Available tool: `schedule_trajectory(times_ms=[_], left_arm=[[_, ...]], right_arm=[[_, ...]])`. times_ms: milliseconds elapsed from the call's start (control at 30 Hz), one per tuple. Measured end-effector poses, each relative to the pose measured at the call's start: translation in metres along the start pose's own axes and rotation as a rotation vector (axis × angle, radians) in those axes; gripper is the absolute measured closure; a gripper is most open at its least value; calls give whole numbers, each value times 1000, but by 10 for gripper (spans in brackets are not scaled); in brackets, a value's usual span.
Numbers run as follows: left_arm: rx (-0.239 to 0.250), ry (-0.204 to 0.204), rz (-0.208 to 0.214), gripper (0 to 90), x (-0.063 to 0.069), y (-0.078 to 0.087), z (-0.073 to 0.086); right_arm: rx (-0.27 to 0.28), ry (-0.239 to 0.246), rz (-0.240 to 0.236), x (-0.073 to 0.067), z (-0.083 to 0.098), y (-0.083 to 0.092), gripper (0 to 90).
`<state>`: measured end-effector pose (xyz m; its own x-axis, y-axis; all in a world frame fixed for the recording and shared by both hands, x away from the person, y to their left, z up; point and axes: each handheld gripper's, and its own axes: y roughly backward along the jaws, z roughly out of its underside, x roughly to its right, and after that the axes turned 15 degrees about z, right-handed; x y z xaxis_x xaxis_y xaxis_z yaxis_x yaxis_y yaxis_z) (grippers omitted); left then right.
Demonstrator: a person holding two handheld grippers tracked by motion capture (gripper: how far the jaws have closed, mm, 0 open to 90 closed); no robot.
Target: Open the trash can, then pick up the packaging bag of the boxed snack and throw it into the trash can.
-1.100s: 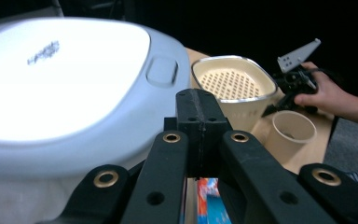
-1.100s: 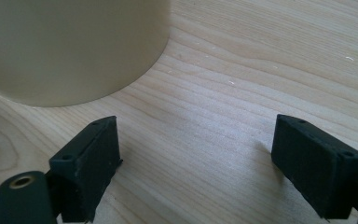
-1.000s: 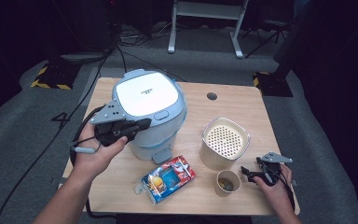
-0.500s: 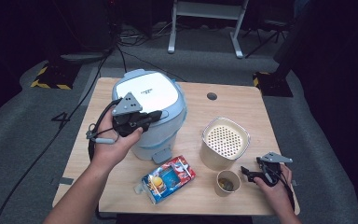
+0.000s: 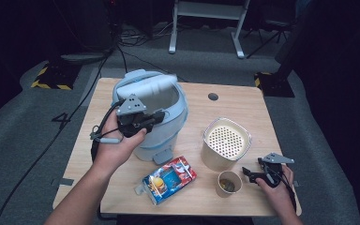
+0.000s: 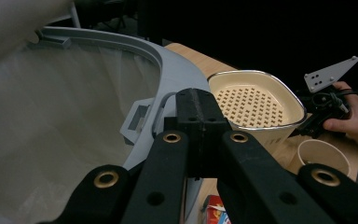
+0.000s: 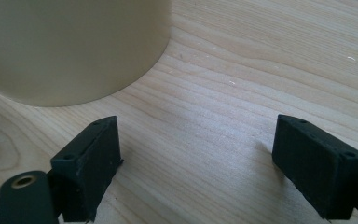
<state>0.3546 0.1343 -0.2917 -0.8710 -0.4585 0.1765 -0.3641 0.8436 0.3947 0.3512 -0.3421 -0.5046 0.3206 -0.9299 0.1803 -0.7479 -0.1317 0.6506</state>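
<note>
Left gripper (image 5: pixel 157 115) jaws pressed together, nothing pinched, tips at the front rim of the grey-blue cooker (image 5: pixel 166 136); in the left gripper view the closed jaws point over that rim toward the cream basket. The cooker stands toward the far left part of the bench (image 5: pixel 243 101), its lid (image 5: pixel 145 86) tipped up at the back, blurred, pale inner pot (image 6: pixel 51 130) exposed. A small latch tab sticks out at the cooker's base on the near side.

Right gripper (image 5: pixel 247 172) jaws spread wide, empty, resting low near the bench's near right corner; in the right gripper view bare wood lies between the jaws and the cream wall of the basket (image 7: pixel 70 46) stands just ahead.

Around: perforated cream basket (image 5: pixel 226 140) right of the cooker, well apart from it. Paper cup (image 5: pixel 228 183) just in front of the basket, close to the right jaws, something brownish inside, can't tell what. Colourful snack packet (image 5: pixel 168 179) flat near the near edge, in front of the cooker, between the two hands. Dark round hole (image 5: pixel 213 96) in the bench near the far edge.

Bench is light wood, grain visible. Grey carpet floor (image 5: pixel 28 136) around it, cables trailing left, yellow-black tape (image 5: pixel 51 79) on the floor at far left, a white frame (image 5: pixel 206 23) behind, room dark.
</note>
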Motion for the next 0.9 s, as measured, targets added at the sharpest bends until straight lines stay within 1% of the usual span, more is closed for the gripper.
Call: schedule_trajectory(times_ms=[67, 100, 133, 167, 200, 233, 267, 300, 333, 367, 400, 467, 533, 567, 600, 633, 700, 733, 767, 800, 833, 867, 900], left_arm=[[-5, -18, -19, 900, 0, -1, 0], [5, -1, -2, 900, -1, 0, 0], [25, 16, 19, 900, -3, 1, 1], [28, 24, 27, 900, -5, 2, 1], [26, 19, 30, 900, -6, 3, 1], [60, 24, 32, 893, -7, 5, 3], [83, 27, 44, 705, -6, 5, 3], [97, 23, 70, 653, -5, 7, 5], [104, 15, 89, 621, -1, 8, 6], [111, -16, 91, 573, 4, 9, 8], [105, -36, 89, 529, 9, 9, 9], [82, -62, 95, 501, 16, 10, 13], [63, -78, 113, 475, 22, 9, 17], [57, -90, 130, 470, 26, 8, 21], [65, -107, 141, 470, 29, 8, 25], [71, -113, 150, 465, 31, 7, 28], [55, -99, 179, 463, 36, 6, 36], [54, -93, 183, 462, 37, 5, 40], [44, -80, 184, 460, 39, 2, 48], [29, -76, 182, 460, 40, 0, 55], [22, -69, 183, 464, 39, -4, 63], [19, -61, 182, 464, 39, -6, 68], [12, -56, 174, 466, 37, -9, 76]], right_arm=[[0, 0, 0, 0, 0, 0, 153], [0, 0, 0, 0, 0, 0, 153], [0, 0, 0, 0, 0, 0, 153], [0, 0, 0, 0, 0, 0, 153], [0, 0, 0, 0, 0, 0, 153], [0, 0, 0, 0, 0, 0, 154], [-1, 0, 0, 0, 0, 0, 153], [-1, 0, 0, 0, 0, 0, 153], [-1, 0, 0, 0, 0, 0, 153], [-1, 0, 0, 0, 0, 0, 153], [-1, 0, 0, 0, 0, 0, 153], [-1, 0, 0, 0, 0, 0, 153], [0, 0, 0, 0, 0, 0, 153], [0, 0, 0, 0, 0, 0, 153], [0, 0, 0, 0, 0, 0, 153], [0, 0, 0, 0, 0, 0, 153], [-1, 0, -1, 0, 0, 0, 153], [0, 1, -2, 0, 0, 0, 153], [0, 2, -3, 0, 0, 0, 153], [0, 4, -5, 0, 0, 0, 153], [0, 4, -4, 0, 0, 0, 153], [0, 4, -4, 0, 0, 0, 153], [0, 4, -5, 0, 0, 0, 153]])
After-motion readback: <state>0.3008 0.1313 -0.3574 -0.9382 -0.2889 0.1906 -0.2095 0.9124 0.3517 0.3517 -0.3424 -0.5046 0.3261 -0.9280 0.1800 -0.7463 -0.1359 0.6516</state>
